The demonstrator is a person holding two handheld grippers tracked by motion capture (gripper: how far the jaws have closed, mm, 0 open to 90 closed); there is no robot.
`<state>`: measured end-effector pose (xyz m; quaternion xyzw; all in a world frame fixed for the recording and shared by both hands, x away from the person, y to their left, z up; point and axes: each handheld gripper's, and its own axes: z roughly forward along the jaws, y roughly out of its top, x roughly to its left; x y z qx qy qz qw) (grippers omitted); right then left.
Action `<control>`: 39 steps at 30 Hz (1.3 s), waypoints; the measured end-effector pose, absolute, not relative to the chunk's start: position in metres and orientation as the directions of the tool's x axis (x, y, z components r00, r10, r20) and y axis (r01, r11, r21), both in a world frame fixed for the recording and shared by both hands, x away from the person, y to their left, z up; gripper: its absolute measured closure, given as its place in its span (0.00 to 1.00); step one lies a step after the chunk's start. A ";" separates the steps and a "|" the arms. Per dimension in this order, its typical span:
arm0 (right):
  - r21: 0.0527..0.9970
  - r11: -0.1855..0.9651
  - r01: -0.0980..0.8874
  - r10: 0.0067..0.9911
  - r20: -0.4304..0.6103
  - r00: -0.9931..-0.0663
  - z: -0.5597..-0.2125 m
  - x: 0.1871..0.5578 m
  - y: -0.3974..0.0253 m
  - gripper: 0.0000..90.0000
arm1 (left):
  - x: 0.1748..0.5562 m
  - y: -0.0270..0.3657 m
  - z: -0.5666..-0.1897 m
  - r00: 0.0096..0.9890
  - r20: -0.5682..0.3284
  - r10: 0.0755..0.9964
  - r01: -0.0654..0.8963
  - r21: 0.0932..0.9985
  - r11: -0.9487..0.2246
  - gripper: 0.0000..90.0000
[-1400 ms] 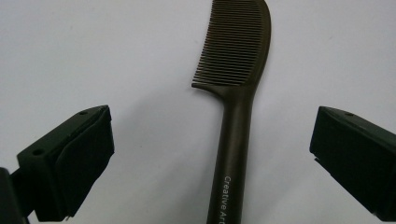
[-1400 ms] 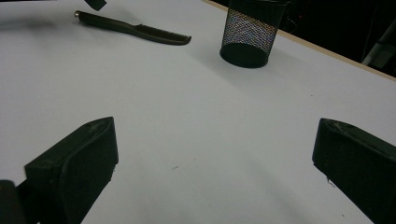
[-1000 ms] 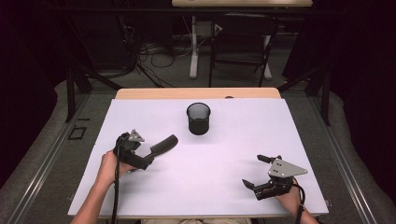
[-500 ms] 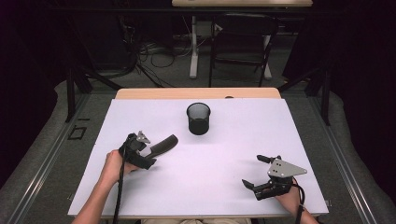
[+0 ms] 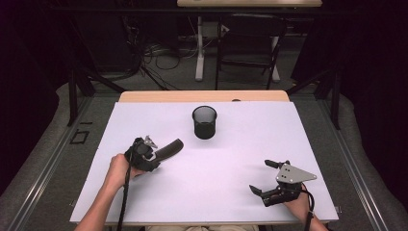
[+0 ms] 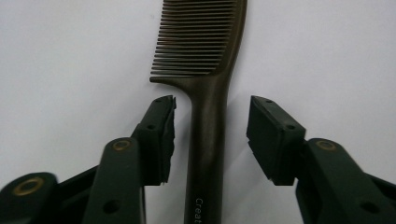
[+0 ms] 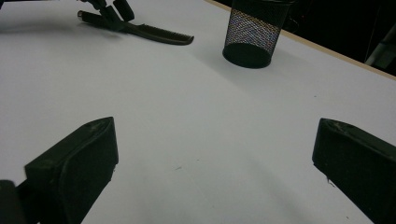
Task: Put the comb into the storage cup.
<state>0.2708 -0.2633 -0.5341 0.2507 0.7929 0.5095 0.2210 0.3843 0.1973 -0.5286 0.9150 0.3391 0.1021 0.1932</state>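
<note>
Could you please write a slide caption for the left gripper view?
Open left claw straddling the handle of a dark comb lying on the white table.

The left tool (image 5: 159, 153) is held low at the person's left with its jaws parted, while the right tool (image 5: 263, 177) rests low at the right, jaws spread wide.

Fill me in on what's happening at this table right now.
A person works at a white table with a two-jaw gripper in each hand. The left gripper has its jaws open on either side of the handle of a dark brown plastic comb lying flat; they are not closed on it. The right gripper sits open at the near right, holding nothing. A black wire-mesh cup stands upright farther back.
</note>
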 end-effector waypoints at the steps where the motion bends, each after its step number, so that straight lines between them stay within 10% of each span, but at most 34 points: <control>1: 0.918 0.357 0.172 0.622 -0.096 -0.777 -0.534 0.271 -0.263 0.00 | 0.385 0.197 -0.528 0.752 0.052 0.657 0.581 0.418 -0.698 0.61; 39: 0.916 0.359 0.177 0.622 -0.094 -0.778 -0.534 0.271 -0.263 0.00 | 0.390 0.204 -0.532 0.756 -0.001 0.655 0.599 0.406 -0.691 0.80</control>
